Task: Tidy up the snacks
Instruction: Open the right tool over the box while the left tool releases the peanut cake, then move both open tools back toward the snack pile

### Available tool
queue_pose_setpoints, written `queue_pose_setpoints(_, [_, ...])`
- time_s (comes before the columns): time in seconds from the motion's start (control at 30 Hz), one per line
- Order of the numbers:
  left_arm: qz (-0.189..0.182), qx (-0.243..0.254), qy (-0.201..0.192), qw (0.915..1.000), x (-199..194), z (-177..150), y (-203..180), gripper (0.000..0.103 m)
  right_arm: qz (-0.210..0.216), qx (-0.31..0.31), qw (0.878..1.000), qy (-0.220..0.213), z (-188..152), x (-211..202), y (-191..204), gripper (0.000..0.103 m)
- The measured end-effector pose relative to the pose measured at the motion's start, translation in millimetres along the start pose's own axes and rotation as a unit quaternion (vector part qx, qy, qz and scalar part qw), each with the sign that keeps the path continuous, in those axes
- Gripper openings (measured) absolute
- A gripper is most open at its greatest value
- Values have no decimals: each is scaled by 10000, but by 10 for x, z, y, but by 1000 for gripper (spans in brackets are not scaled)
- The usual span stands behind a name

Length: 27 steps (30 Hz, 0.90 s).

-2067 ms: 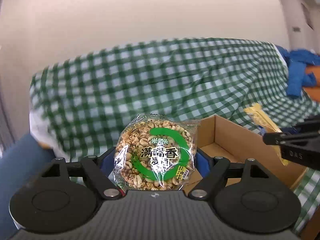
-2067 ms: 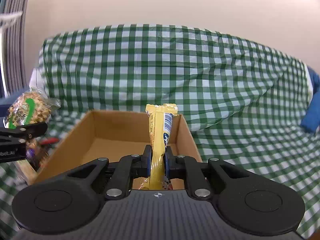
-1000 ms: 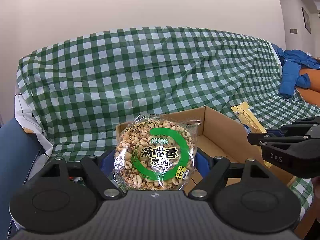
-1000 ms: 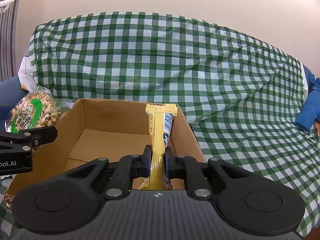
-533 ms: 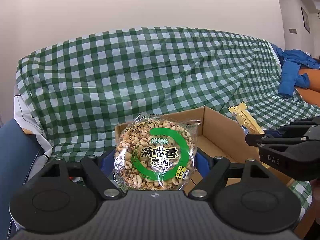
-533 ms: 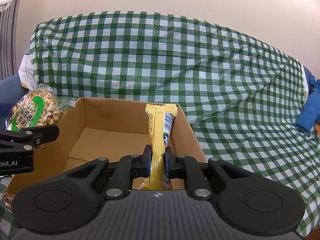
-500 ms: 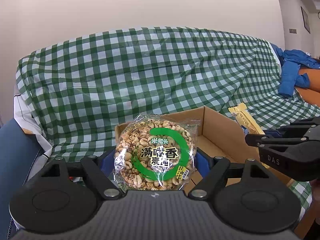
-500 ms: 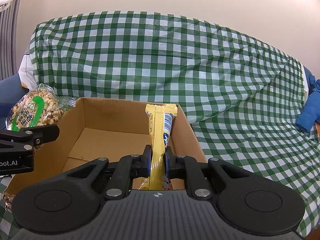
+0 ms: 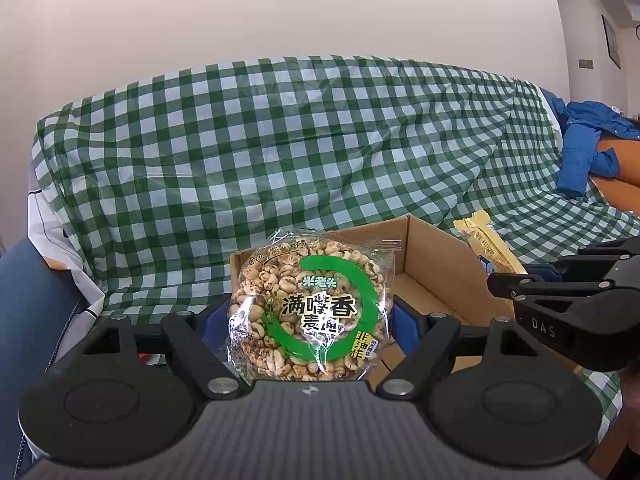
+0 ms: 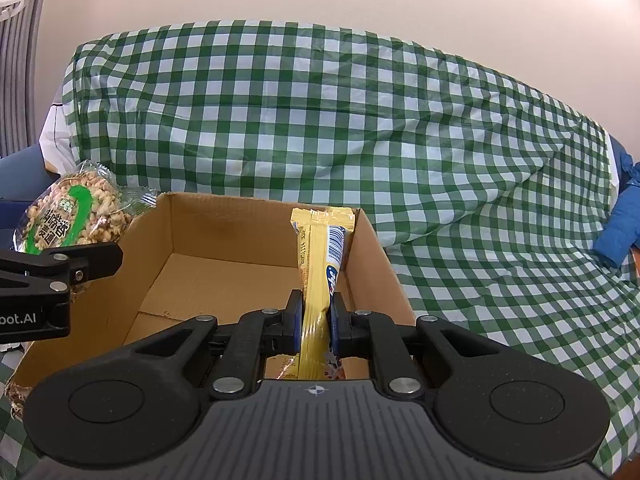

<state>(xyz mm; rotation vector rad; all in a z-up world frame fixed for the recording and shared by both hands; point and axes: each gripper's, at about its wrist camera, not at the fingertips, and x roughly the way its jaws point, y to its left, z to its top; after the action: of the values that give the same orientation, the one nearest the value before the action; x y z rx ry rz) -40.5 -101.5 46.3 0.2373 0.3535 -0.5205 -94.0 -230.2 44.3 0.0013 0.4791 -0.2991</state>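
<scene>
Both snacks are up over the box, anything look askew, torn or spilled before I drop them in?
Nothing stands out. The puffed-grain pack sits flat and sealed in the left hand-held gripper; the yellow bar stands upright in the right hand-held gripper. The cardboard box is open, undamaged, its visible floor bare.

Green-check cloth [image 9: 320, 152] over sofa, plain cream wall [image 9: 280, 8] behind.

puffed-grain snack bag [image 9: 308, 312]: 1 | yellow snack bar [image 10: 318, 264]: 1 | cardboard box [image 10: 224, 276]: 1
</scene>
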Motion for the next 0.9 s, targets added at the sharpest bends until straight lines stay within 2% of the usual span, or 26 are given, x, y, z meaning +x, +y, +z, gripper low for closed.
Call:
queue_pose_setpoints(0.43, [12, -14, -19, 10000, -4, 3, 4, 84, -2, -16, 10000, 13, -2, -7, 12, 14])
queue_pose_setpoints(0.6, [-140, -37, -110, 9998, -36, 52, -24, 87, -3, 8, 10000, 29, 0, 1, 13, 14])
queue_pose_setpoints(0.63, [-180, -16, -156, 9997, -50, 60, -40, 92, -3, 35, 10000, 53, -2, 10, 5, 15])
queue_pose_setpoints(0.67, [-201, -5, -210, 9996, -65, 68, -53, 94, -5, 43, 10000, 84, -1, 20, 3, 22])
queue_pose_setpoints(0.77, [-282, -43, -302, 9991, -85, 86, -52, 94, -67, 43, 9999, 74, -6, 22, 10, 43])
queue_pose_setpoints(0.8, [-282, -86, -328, 9990, -94, 84, -30, 93, -73, 35, 9999, 67, -4, 24, 16, 44])
queue_pose_setpoints(0.83, [-282, -151, -358, 9988, -107, 90, 9, 88, -104, 40, 9999, 66, -4, 28, 24, 45])
queue_pose_setpoints(0.87, [-288, -229, -366, 9987, -117, 97, 63, 75, -109, 30, 9999, 75, -5, 34, 33, 45])
queue_pose_setpoints(0.9, [-317, -322, -341, 9984, -125, 108, 132, 66, -116, 14, 9999, 81, -7, 40, 45, 45])
